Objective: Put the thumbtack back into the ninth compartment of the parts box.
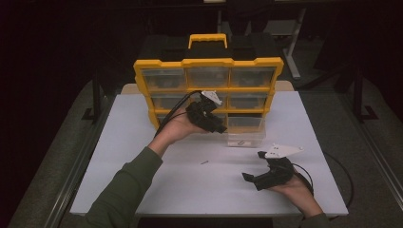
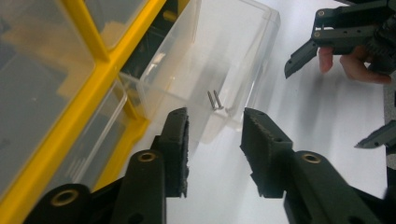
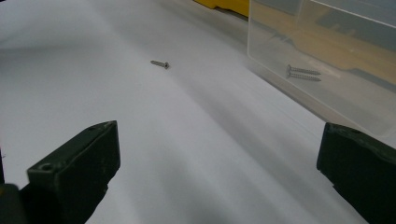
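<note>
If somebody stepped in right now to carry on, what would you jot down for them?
Left tool: open, nothing between its jaws, held just above the clear drawer.
Right tool: open wide, holding nothing, low over the white table.
Things: the clear drawer is pulled out of the yellow organizer and sits on the table in front of it. Two screws lie inside it. One loose screw lies on the table.
Done: two screws are in the drawer.
Left: probably pick up the loose screw, add it, then slide the drawer back.
</note>
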`<state>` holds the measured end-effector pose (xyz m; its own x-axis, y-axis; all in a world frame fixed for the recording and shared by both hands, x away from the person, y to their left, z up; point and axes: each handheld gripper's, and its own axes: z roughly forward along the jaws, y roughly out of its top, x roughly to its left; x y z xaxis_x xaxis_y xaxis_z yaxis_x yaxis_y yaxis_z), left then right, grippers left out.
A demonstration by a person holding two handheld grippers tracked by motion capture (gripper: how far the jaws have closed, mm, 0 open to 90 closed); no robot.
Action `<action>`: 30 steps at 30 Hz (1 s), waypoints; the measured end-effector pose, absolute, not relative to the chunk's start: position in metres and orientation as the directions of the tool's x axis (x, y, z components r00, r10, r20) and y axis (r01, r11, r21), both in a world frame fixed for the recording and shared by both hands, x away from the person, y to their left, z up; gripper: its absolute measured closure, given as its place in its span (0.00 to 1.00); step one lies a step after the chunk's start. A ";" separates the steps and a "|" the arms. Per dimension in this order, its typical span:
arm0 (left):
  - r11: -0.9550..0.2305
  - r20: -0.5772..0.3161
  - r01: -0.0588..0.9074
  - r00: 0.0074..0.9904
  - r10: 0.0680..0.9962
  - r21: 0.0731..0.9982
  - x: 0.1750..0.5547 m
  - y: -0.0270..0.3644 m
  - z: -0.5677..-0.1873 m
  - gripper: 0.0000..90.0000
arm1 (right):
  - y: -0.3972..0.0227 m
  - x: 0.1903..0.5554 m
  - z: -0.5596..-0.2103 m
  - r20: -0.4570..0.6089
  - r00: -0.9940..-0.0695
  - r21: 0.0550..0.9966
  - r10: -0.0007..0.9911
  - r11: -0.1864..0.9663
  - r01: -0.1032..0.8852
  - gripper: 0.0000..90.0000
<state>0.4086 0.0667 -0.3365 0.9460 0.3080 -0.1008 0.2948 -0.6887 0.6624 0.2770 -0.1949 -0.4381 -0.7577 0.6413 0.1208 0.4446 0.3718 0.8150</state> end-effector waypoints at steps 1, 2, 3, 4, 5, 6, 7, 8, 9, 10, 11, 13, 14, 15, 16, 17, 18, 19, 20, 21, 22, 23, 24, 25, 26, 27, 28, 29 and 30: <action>-0.688 -0.098 0.294 0.946 0.310 0.664 0.408 0.069 -0.337 0.64 | -0.195 0.277 -0.438 0.120 -0.758 0.815 0.641 0.373 0.444 0.00; -0.688 -0.098 0.294 0.946 0.310 0.664 0.408 0.069 -0.337 0.63 | -0.195 0.277 -0.438 0.120 -0.758 0.815 0.641 0.373 0.444 0.00; -0.688 -0.098 0.294 0.946 0.310 0.664 0.408 0.069 -0.337 0.63 | -0.195 0.277 -0.438 0.121 -0.757 0.815 0.642 0.372 0.445 0.00; -0.687 -0.097 0.300 0.943 0.317 0.662 0.404 0.074 -0.340 0.60 | -0.195 0.277 -0.438 0.121 -0.757 0.815 0.642 0.372 0.445 0.00; -0.691 -0.093 0.298 0.943 0.319 0.659 0.404 0.076 -0.341 0.58 | -0.195 0.277 -0.438 0.120 -0.758 0.815 0.642 0.372 0.444 0.00; -0.685 -0.097 0.304 0.941 0.323 0.662 0.403 0.078 -0.343 0.57 | -0.195 0.277 -0.438 0.120 -0.758 0.815 0.642 0.372 0.444 0.00; -0.682 -0.099 0.304 0.941 0.323 0.666 0.402 0.080 -0.345 0.55 | -0.195 0.277 -0.438 0.120 -0.758 0.815 0.641 0.373 0.444 0.00; -0.681 -0.099 0.307 0.940 0.327 0.665 0.401 0.081 -0.347 0.54 | -0.195 0.277 -0.438 0.119 -0.758 0.815 0.641 0.373 0.443 0.00; -0.680 -0.099 0.307 0.940 0.328 0.666 0.400 0.082 -0.349 0.52 | -0.195 0.277 -0.438 0.120 -0.758 0.815 0.641 0.373 0.444 0.00; -0.682 -0.099 0.306 0.940 0.326 0.664 0.399 0.084 -0.351 0.52 | -0.195 0.277 -0.438 0.119 -0.758 0.815 0.641 0.374 0.443 0.00; -0.682 -0.099 0.307 0.940 0.327 0.664 0.398 0.085 -0.353 0.51 | -0.195 0.277 -0.438 0.119 -0.759 0.814 0.640 0.374 0.443 0.00; -0.683 -0.098 0.308 0.939 0.329 0.663 0.397 0.088 -0.357 0.48 | -0.195 0.277 -0.438 0.119 -0.759 0.815 0.641 0.374 0.443 0.00; -0.683 -0.097 0.310 0.938 0.332 0.661 0.396 0.089 -0.358 0.48 | -0.195 0.277 -0.438 0.119 -0.759 0.815 0.641 0.374 0.443 0.00; -0.683 -0.097 0.310 0.938 0.332 0.661 0.396 0.089 -0.358 0.47 | -0.195 0.277 -0.438 0.119 -0.759 0.815 0.641 0.374 0.443 0.00; -0.683 -0.097 0.310 0.938 0.332 0.661 0.396 0.089 -0.358 0.47 | -0.195 0.277 -0.438 0.119 -0.758 0.815 0.641 0.374 0.443 0.00; -0.679 -0.100 0.313 0.937 0.334 0.664 0.393 0.092 -0.363 0.45 | -0.194 0.277 -0.438 0.120 -0.758 0.814 0.641 0.374 0.445 0.00; -0.678 -0.099 0.312 0.937 0.334 0.665 0.392 0.092 -0.366 0.45 | -0.194 0.277 -0.438 0.120 -0.758 0.814 0.641 0.374 0.445 0.00; -0.681 -0.098 0.310 0.938 0.332 0.663 0.391 0.093 -0.367 0.45 | -0.194 0.277 -0.438 0.120 -0.758 0.813 0.641 0.375 0.446 0.00; -0.682 -0.097 0.311 0.938 0.333 0.662 0.391 0.093 -0.369 0.44 | -0.194 0.277 -0.438 0.120 -0.758 0.813 0.641 0.375 0.446 0.00; -0.683 -0.095 0.311 0.938 0.335 0.661 0.390 0.094 -0.371 0.43 | -0.194 0.277 -0.438 0.120 -0.758 0.813 0.641 0.375 0.446 0.00; -0.684 -0.094 0.313 0.937 0.337 0.659 0.388 0.095 -0.374 0.43 | -0.194 0.277 -0.438 0.121 -0.758 0.813 0.641 0.374 0.446 0.00; -0.686 -0.093 0.312 0.937 0.336 0.658 0.387 0.095 -0.375 0.43 | -0.194 0.277 -0.438 0.121 -0.758 0.813 0.641 0.374 0.446 0.00; -0.686 -0.093 0.312 0.937 0.336 0.658 0.387 0.095 -0.375 0.42 | -0.194 0.277 -0.438 0.121 -0.758 0.813 0.641 0.374 0.446 0.00; -0.689 -0.096 0.319 0.935 0.343 0.651 0.383 0.097 -0.383 0.42 | -0.195 0.277 -0.439 0.120 -0.757 0.813 0.642 0.374 0.446 0.00; -0.689 -0.095 0.319 0.935 0.343 0.651 0.382 0.098 -0.385 0.42 | -0.195 0.277 -0.438 0.121 -0.757 0.813 0.642 0.373 0.446 0.00; -0.687 -0.098 0.321 0.934 0.344 0.652 0.381 0.099 -0.388 0.42 | -0.195 0.277 -0.438 0.121 -0.757 0.814 0.642 0.373 0.446 0.00; -0.688 -0.098 0.324 0.933 0.347 0.649 0.379 0.099 -0.390 0.42 | -0.195 0.277 -0.438 0.121 -0.758 0.814 0.641 0.373 0.446 0.00; -0.690 -0.097 0.322 0.934 0.345 0.648 0.378 0.100 -0.393 0.42 | -0.195 0.277 -0.438 0.121 -0.757 0.813 0.642 0.374 0.447 0.00; -0.690 -0.095 0.324 0.933 0.348 0.647 0.376 0.101 -0.396 0.42 | -0.195 0.277 -0.439 0.122 -0.757 0.812 0.642 0.374 0.448 0.00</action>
